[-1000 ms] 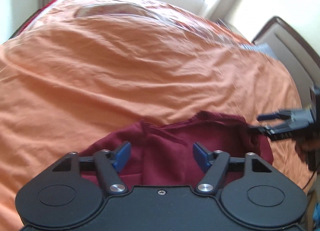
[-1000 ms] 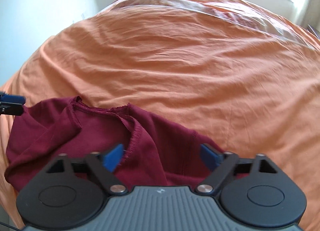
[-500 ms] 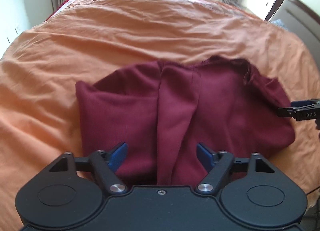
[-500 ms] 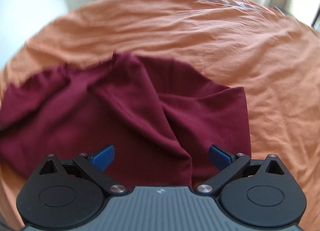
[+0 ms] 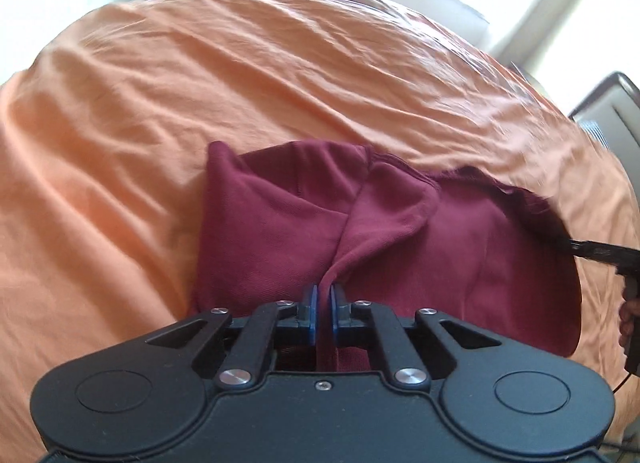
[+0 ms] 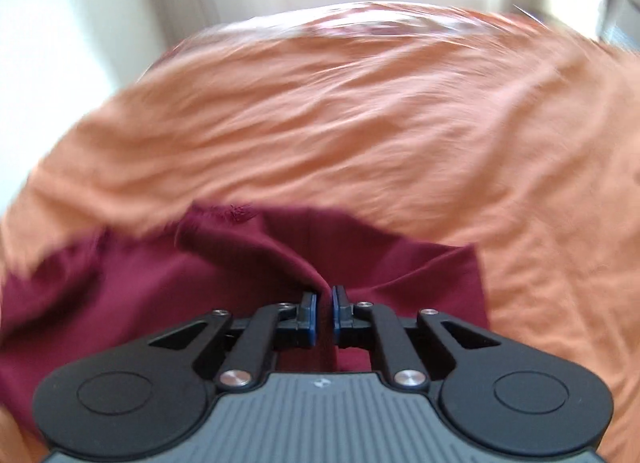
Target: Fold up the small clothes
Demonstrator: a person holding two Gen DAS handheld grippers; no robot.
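While both jaws are pinching the near hem of the maroon garment [image 5: 400, 239], it is stretching away over the orange bed [image 5: 200, 103].

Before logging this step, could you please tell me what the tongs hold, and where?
Both tongs, left and right, are shut on the garment, each pinching a raised fold at its near edge.

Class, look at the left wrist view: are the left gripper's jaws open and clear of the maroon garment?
No: the left gripper has its jaws shut on a pinched fold of the maroon garment.
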